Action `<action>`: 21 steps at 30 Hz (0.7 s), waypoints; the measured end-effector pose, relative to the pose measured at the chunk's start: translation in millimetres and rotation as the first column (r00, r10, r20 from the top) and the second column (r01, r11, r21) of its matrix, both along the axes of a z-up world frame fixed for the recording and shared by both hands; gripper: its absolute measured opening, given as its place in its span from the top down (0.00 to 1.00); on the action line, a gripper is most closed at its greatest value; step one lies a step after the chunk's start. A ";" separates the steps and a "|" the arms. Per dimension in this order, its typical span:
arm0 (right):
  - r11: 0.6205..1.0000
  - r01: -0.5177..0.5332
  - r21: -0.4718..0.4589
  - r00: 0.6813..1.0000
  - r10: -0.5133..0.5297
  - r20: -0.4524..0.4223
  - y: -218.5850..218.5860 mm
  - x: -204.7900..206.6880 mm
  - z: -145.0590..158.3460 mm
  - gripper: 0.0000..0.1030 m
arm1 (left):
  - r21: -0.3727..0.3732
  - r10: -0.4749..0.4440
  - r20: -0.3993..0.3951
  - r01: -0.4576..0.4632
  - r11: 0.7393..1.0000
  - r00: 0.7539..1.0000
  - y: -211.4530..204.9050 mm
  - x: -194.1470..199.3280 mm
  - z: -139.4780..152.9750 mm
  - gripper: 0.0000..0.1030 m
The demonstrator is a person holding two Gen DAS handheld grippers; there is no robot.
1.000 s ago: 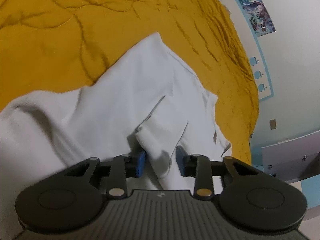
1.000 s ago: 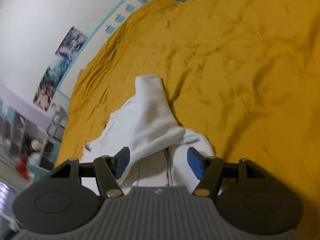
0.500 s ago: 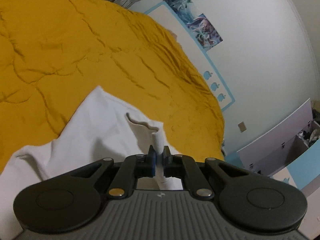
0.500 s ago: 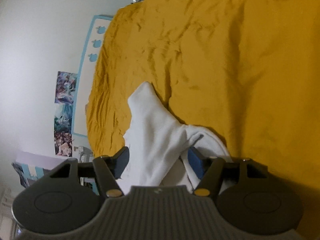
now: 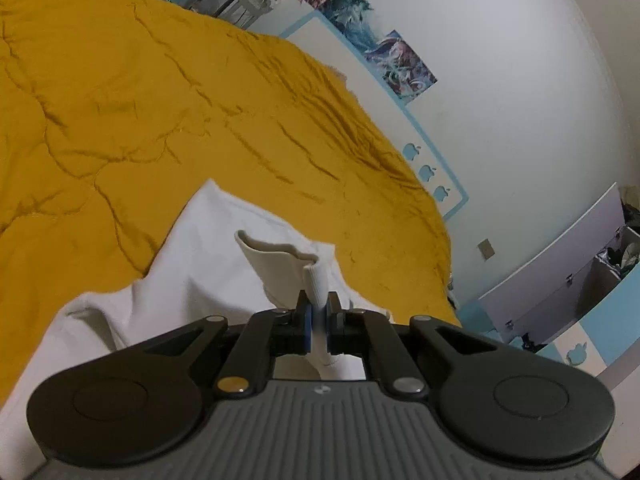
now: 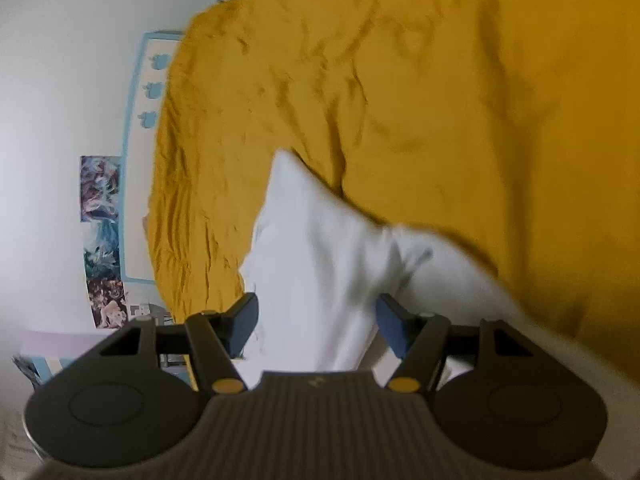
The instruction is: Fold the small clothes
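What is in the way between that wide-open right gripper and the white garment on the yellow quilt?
Nothing visible. The right gripper is open with the white cloth garment lying directly between its blue pads, which do not press it. The left gripper is shut on a fold. Around it lies only the mustard-yellow quilt.

Yellow quilted bedspread (image 5: pixel 160 100), white wall (image 5: pixel 520 80), posters (image 5: pixel 400 60)
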State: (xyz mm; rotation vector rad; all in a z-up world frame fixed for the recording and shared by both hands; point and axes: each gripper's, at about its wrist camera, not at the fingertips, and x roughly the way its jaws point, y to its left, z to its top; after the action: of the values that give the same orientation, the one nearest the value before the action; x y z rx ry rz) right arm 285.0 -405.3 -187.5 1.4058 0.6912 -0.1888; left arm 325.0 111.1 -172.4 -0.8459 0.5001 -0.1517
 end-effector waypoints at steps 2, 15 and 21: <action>0.994 -0.044 -0.099 0.999 0.044 -0.002 13.5 1.0 11.4 0.39 | -0.002 -0.002 0.000 0.002 1.000 1.000 -1.0 0.0 -0.9 0.94; 0.975 0.139 -0.175 0.990 -0.140 0.002 -4.2 -1.4 -10.9 0.90 | 0.043 0.003 -0.018 -0.002 0.999 1.000 -2.1 -1.2 -2.2 0.94; 0.944 0.095 -0.315 0.995 -0.092 0.027 -3.2 -14.1 -4.2 0.98 | 0.110 0.004 -0.091 0.006 0.994 0.996 -4.9 -13.7 -12.5 0.94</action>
State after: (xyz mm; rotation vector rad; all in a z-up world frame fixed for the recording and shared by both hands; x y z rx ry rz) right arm 270.8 -408.5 -191.7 1.1303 0.5566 -0.3510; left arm 311.3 106.2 -184.8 -0.7474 0.5889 -0.0856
